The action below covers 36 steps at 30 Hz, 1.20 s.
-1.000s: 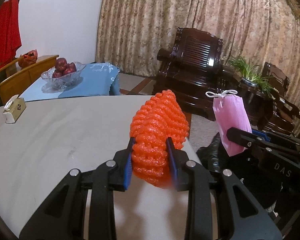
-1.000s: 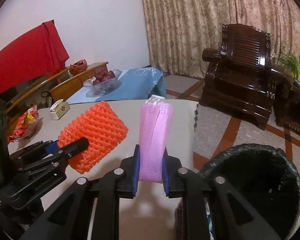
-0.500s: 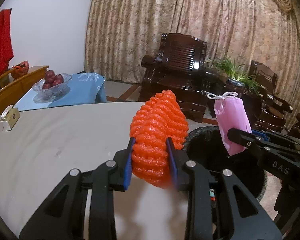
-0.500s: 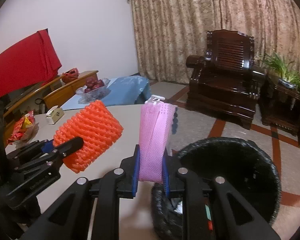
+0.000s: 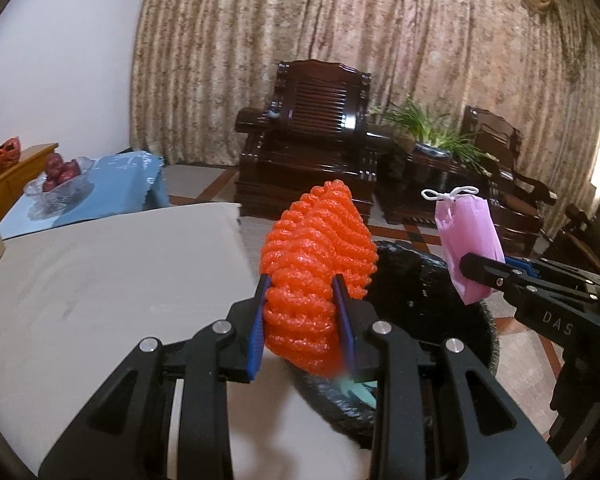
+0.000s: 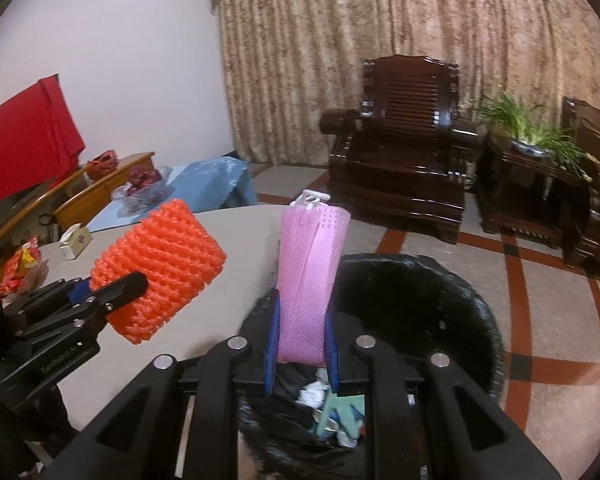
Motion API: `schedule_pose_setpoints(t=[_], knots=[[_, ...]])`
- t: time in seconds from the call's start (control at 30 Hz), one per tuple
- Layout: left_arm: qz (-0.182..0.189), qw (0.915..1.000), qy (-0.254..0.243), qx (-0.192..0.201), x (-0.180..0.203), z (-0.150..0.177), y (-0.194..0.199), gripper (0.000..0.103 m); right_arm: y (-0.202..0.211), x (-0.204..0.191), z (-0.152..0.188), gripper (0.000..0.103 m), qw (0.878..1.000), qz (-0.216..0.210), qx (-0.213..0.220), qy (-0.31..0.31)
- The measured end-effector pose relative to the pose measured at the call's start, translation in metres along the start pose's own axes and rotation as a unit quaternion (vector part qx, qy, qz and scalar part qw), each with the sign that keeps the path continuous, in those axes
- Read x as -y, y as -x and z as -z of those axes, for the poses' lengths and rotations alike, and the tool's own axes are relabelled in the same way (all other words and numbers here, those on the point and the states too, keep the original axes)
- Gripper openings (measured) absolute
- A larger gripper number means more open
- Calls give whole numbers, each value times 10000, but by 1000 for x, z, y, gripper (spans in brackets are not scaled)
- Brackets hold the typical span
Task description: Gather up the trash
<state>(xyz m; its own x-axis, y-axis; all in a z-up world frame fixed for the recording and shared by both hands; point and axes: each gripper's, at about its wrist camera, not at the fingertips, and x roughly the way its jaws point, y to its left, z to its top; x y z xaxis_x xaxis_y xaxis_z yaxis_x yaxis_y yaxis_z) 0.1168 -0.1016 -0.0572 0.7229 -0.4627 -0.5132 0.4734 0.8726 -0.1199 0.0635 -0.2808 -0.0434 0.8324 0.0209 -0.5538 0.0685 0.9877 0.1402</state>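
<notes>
My left gripper is shut on an orange foam net sleeve, held at the table's right edge, partly over the black-lined trash bin. It also shows in the right wrist view. My right gripper is shut on a pink mesh pouch with a white clip, held over the open bin, which holds crumpled trash. The pouch also shows in the left wrist view.
A grey table lies to the left. On it are a small tissue box and snack packets. A glass bowl of red fruit stands on a blue cloth behind. Dark wooden armchairs and a potted plant stand beyond.
Both grippers have moved right, off the table towards the bin. The pink pouch is now over the bin's opening and the orange sleeve is at its rim. Both grips are unchanged.
</notes>
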Motion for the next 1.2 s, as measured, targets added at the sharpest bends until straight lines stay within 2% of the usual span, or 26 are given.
schedule_pose_setpoints(t=[0.33,0.67,0.77,0.8,0.87,1.0,1.03,1.1,1.13,1.2], knots=[[447,9982,-220,-334,37,8,-44,29,-7,53,17,19,9984,464,-233,-243],[601,9955,-344,-648,60,20,-96,30,-24,85,31,19,9961,655,-411,-425],[668,9943,-330,-758,61,21,-111,34,-33,92,33,24,9955,701,-467,-443],[676,9941,-317,-790,61,21,-115,40,-36,94,34,25,9951,723,-499,-449],[761,9930,-240,-870,60,21,-123,50,-42,98,36,41,9943,778,-557,-466],[800,9927,-121,-895,53,22,-124,69,-43,105,41,63,9932,885,-589,-485],[785,9930,-114,-879,51,22,-123,72,-43,105,43,75,9929,917,-579,-490],[725,9937,-128,-849,47,19,-119,76,-38,105,45,85,9923,1006,-526,-496],[691,9940,-132,-833,45,19,-117,80,-37,106,45,94,9922,1021,-510,-499],[635,9948,-123,-793,39,17,-109,83,-33,104,44,97,9923,1015,-471,-523]])
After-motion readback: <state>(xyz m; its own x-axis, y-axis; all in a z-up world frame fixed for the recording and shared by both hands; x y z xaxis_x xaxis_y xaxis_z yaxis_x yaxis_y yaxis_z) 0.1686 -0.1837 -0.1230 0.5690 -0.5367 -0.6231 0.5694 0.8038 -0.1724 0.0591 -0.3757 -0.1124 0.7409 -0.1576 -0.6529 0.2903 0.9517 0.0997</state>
